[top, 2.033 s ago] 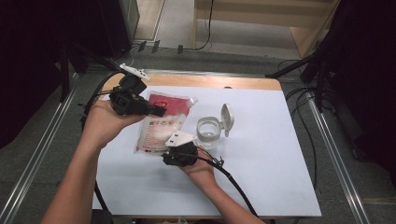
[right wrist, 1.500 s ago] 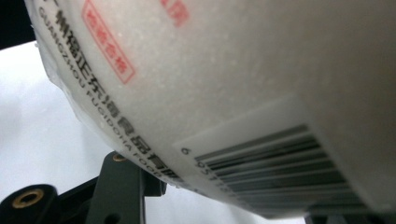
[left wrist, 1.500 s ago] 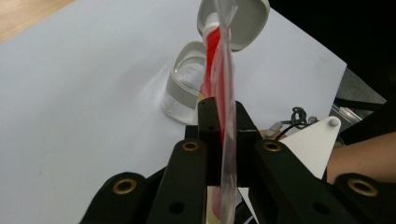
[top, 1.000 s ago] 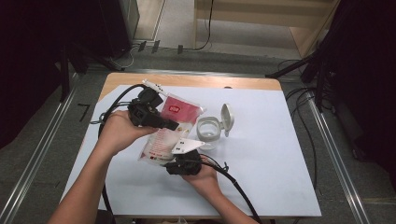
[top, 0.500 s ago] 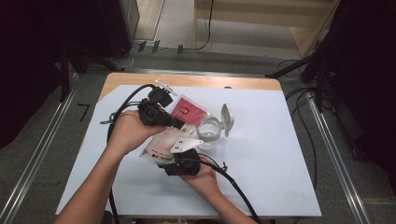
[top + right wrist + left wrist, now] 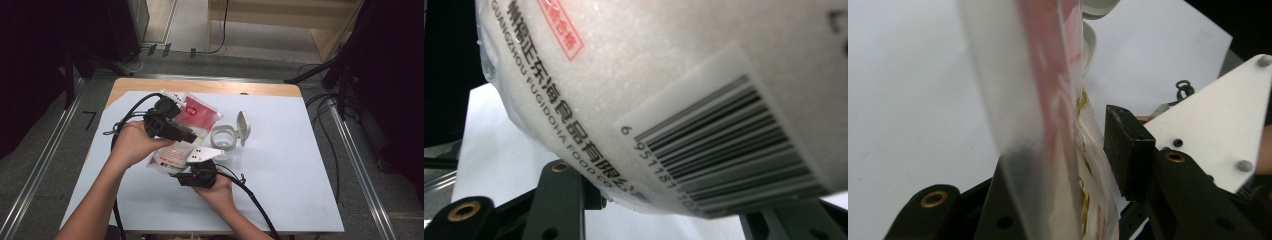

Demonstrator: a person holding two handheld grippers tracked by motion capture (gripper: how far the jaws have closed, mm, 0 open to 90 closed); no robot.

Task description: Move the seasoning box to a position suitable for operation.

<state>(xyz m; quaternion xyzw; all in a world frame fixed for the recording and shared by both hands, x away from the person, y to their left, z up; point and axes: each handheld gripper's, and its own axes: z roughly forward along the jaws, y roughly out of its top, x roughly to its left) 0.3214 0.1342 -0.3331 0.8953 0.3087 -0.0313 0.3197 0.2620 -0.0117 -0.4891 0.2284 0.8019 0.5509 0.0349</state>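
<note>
Sugar bag (image 6: 192, 131) hangs tilted over the middle of the table (image 6: 300, 190), your right gripper (image 6: 196, 165) clamping its lower end, your left gripper (image 6: 187, 134) just opening around its upper part, open-lidded jar (image 6: 225, 138) just beside it.

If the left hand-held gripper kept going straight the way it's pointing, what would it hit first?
The bag already stands between the jaws of the left hand-held gripper, which have just been opening. Past it, the open container looks next in line, though depth is hard to judge.
</note>
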